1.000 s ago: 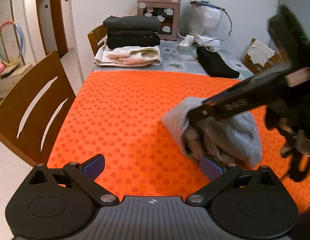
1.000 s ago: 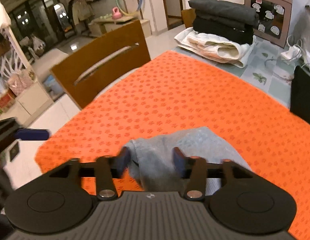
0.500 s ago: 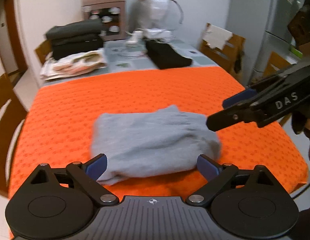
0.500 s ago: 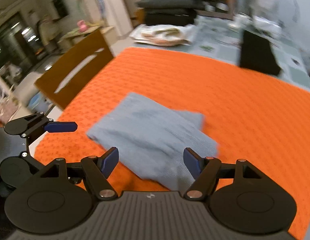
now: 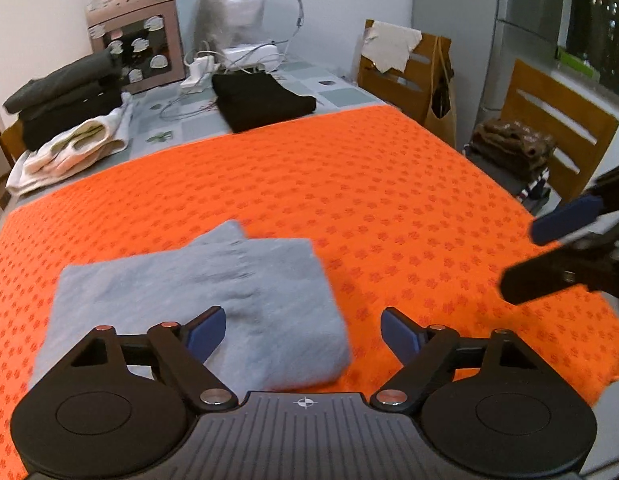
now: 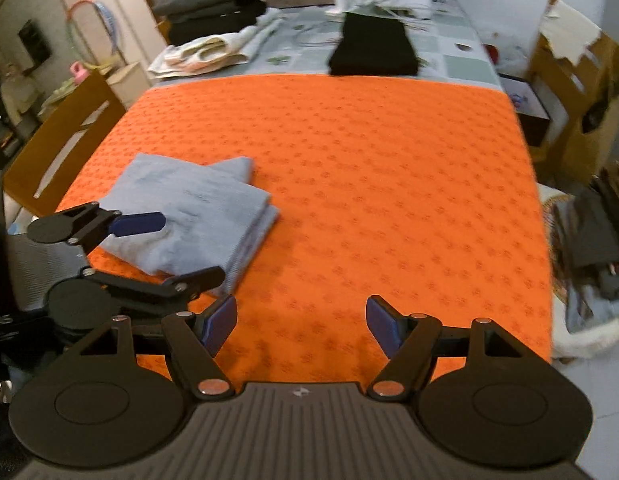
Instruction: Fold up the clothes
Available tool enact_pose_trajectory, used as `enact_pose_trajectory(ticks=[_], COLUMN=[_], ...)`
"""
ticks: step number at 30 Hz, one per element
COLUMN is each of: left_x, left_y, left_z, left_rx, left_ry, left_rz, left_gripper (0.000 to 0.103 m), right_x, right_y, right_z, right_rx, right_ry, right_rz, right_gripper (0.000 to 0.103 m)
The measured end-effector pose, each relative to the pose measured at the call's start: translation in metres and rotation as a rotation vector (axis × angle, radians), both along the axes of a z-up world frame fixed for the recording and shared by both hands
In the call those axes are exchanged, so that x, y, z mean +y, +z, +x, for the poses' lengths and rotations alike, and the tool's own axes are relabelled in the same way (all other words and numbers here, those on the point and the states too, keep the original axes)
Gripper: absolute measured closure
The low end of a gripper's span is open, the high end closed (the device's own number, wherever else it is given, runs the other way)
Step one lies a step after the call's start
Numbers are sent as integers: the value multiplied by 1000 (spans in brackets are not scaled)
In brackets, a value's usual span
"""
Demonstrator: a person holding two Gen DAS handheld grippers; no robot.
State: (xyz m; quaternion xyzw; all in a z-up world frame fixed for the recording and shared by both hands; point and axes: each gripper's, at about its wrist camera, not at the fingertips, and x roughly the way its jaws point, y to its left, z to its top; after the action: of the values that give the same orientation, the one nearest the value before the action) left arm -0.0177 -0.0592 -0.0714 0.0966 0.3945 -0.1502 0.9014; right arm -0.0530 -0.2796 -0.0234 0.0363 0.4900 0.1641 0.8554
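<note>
A grey garment point(image 5: 213, 280) lies folded in a flat rectangle on the orange cloth point(image 5: 349, 184), near the front left corner. My left gripper point(image 5: 301, 328) hovers over its right edge with the jaws closing. One pad is above the fabric, the other above bare cloth, and neither presses on it. The right wrist view shows the garment point(image 6: 189, 200) with the left gripper point(image 6: 193, 247) just over its near side. My right gripper point(image 6: 301, 320) stands open over bare orange cloth point(image 6: 349, 160), to the right of the garment. The left wrist view shows the right gripper point(image 5: 519, 260) at the far right edge.
Beyond the orange cloth lie a black folded garment point(image 5: 261, 100), a stack of dark clothes point(image 5: 65, 96) on a cream one point(image 5: 69, 148), cables and a pink box point(image 5: 137, 36). Wooden chairs point(image 5: 557, 128) stand on the right and a wooden chair point(image 6: 61, 140) on the left.
The right gripper has let go of the grey garment and swung off to its right. The left gripper has shifted right along it, its jaws narrower. The garment now lies flat and folded.
</note>
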Motion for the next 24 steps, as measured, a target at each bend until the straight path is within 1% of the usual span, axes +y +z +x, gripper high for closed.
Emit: enact_pose_trajectory(ticks=[3,6,7,9,10,11,12,13,17,21,24], left_x=[-14,-16,-15,-10,-7,-4,2,7,32,64,97], left_y=[-10,-20,-23,-27,-27,-26,-23,-20,-2,22,39], left_z=[10,16,17,18,17,15,14,12,3,-9,-16], left_rx=[-1,-3,-4,-9,-14,-24,-29,-32,-53,-91,-107], left_ry=[20,52,63,79,83,90,100,112,165,233,300], left_rz=[36,81,92,106,106,99,83,65,6,-11,-13], left_gripper=[21,32,39,49,58,70,78,90,91,91,91], right_x=[-11,-15,-16,-15,-15,-14,-13,-10,2,20,37], right_y=[-2,-1,-1,-1,-1,-1,0,0,-2,-3,-5], right_z=[-6,-9,-9,-9,-9,-9,-7,-6,1,11,20], right_rx=[-3,-2,-2,-1,0,0,1,1,2,3,2], right_ry=[-30,-42,-44,-46,-46,-47,-45,-41,-19,4,14], right_rz=[-2,-6,-7,-6,-6,-6,-4,-3,3,13,24], right_gripper=[26,26,26,26,26,26,26,26,26,26,26])
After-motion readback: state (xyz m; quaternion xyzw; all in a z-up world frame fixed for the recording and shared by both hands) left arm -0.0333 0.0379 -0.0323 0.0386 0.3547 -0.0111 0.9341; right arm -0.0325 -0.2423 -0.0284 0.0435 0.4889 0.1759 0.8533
